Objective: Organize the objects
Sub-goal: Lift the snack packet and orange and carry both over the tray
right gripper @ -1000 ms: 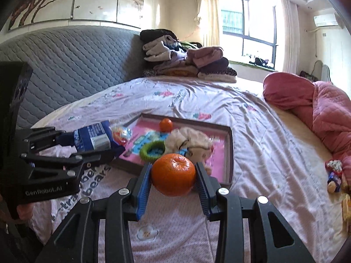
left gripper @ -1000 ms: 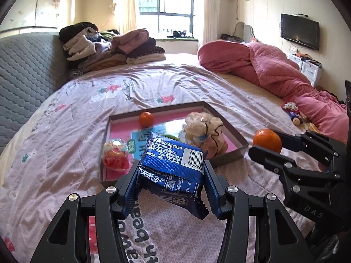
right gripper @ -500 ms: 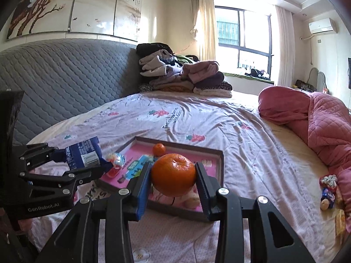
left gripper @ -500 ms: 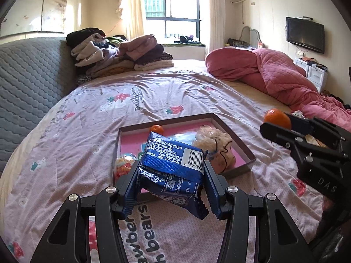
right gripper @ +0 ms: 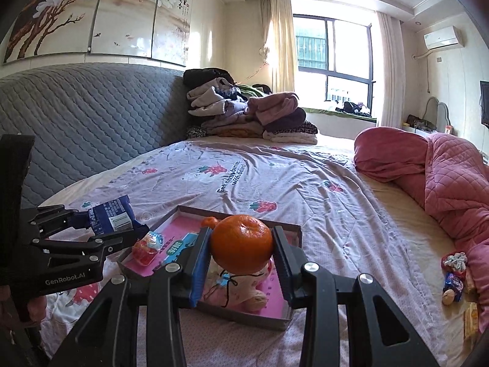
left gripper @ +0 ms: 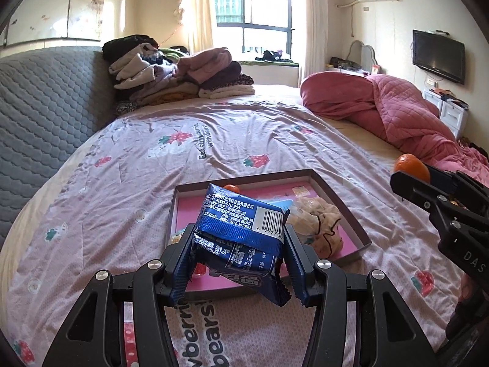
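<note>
Hovering above the near edge of the shallow tray (left gripper: pixel 336 197), the left gripper (left gripper: pixel 238 253) is clenched on a blue snack packet (left gripper: pixel 241 229), which is pinched across its crumpled middle with one sealed end hanging loose below the jaws. To the right of the tray, an orange (right gripper: pixel 241 241) is grasped by the right gripper (right gripper: pixel 241 253), its rounded sides pressed between the flat pads. A slip is judged the main risk — the foil is slick and the fruit is round, so either could be squeezed out and dropped onto the bed (left gripper: pixel 244 140), where the orange would likely roll away. Inside the tray, a small orange (left gripper: pixel 231 188), a red sweet (right gripper: pixel 146 249) and a soft toy (left gripper: pixel 318 229) are already lying — a careless release could land on them or knock the rim. Both grippers are close together, so a collision is possible.
</note>
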Demonstrator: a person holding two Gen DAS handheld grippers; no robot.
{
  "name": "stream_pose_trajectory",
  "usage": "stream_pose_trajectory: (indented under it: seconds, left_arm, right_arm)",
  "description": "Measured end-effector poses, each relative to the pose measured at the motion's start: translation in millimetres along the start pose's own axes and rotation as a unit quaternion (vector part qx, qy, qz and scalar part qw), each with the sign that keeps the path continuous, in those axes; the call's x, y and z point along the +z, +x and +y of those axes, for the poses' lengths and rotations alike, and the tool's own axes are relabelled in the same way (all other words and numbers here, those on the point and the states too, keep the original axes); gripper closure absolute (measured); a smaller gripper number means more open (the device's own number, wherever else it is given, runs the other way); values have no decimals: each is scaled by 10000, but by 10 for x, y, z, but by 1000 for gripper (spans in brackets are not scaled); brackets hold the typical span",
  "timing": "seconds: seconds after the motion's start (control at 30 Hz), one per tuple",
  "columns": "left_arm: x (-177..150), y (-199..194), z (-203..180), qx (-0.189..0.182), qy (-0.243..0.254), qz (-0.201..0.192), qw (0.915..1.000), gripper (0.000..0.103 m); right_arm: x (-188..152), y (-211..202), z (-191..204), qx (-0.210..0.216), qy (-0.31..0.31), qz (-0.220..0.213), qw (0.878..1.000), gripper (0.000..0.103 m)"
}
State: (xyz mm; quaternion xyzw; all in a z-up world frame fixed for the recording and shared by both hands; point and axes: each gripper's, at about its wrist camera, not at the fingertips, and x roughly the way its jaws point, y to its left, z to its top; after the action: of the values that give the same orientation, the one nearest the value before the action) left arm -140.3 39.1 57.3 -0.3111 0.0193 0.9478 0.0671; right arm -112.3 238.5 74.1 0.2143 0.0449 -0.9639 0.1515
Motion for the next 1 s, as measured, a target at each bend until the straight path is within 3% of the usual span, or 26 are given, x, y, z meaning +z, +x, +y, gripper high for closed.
stream_pose_trajectory:
  seconds: [0.53,1.0]
  left_arm:
    - [151,440,78,183,-40,109,9998,48]
    - [60,854,129,223,-131,385,9989,48]
  right_arm:
    - [87,337,-185,-235,-78,120,9996,64]
    - [-75,728,-356,-363,-118,583,9976,63]
